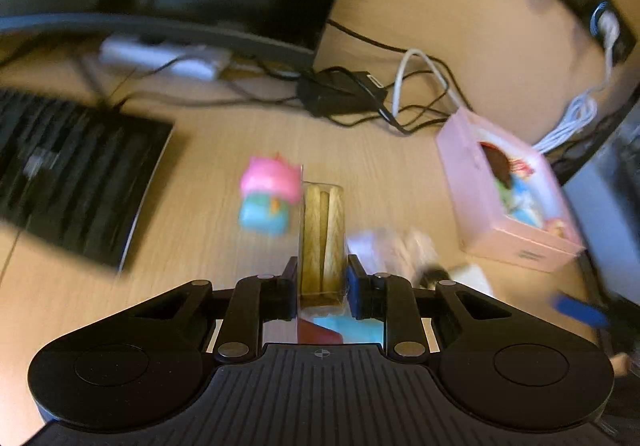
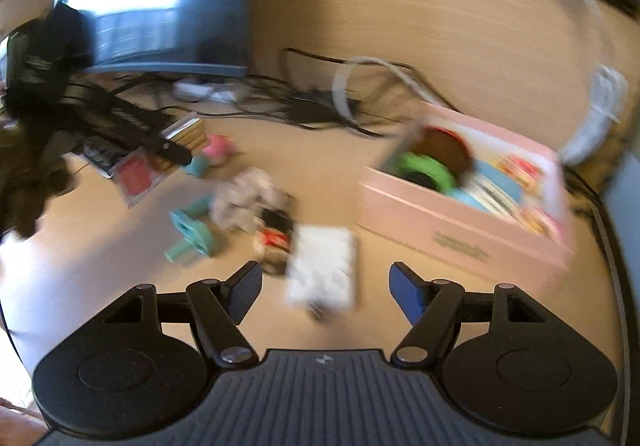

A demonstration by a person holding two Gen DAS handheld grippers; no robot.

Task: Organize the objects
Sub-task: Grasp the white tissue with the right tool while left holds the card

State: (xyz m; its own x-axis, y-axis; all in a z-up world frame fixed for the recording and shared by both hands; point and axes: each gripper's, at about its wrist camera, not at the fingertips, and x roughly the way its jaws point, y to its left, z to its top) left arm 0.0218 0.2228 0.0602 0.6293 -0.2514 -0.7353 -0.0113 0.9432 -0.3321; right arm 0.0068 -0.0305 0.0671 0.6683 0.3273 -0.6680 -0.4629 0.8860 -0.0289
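1. In the left wrist view, the left gripper (image 1: 322,278) is clenched on a clear packet of wooden sticks (image 1: 323,238) at bottom centre; the packet runs up the frame from between the fingers and its far end is free.
2. Just past that end, slightly left, lies a pink-and-blue toy (image 1: 270,196) on the wooden desk (image 1: 224,182), with bare desk around it.
3. A keyboard (image 1: 76,174) fills the left edge; the pink box (image 1: 508,198) sits at the right, open at the top, with coloured items inside.
4. Tangled cables (image 1: 360,94) and a monitor base cross the upper frame.
5. In the right wrist view, the right gripper (image 2: 325,292) is released, fingers wide apart and holding nothing.
6. A white flat item (image 2: 322,266), blurred, lies between and just beyond the fingertips.
7. Left of it are a teal toy (image 2: 192,230) and a blurred heap of small things (image 2: 252,202).
8. The pink box stands at centre right, with a strip of bare desk between it and the white item.
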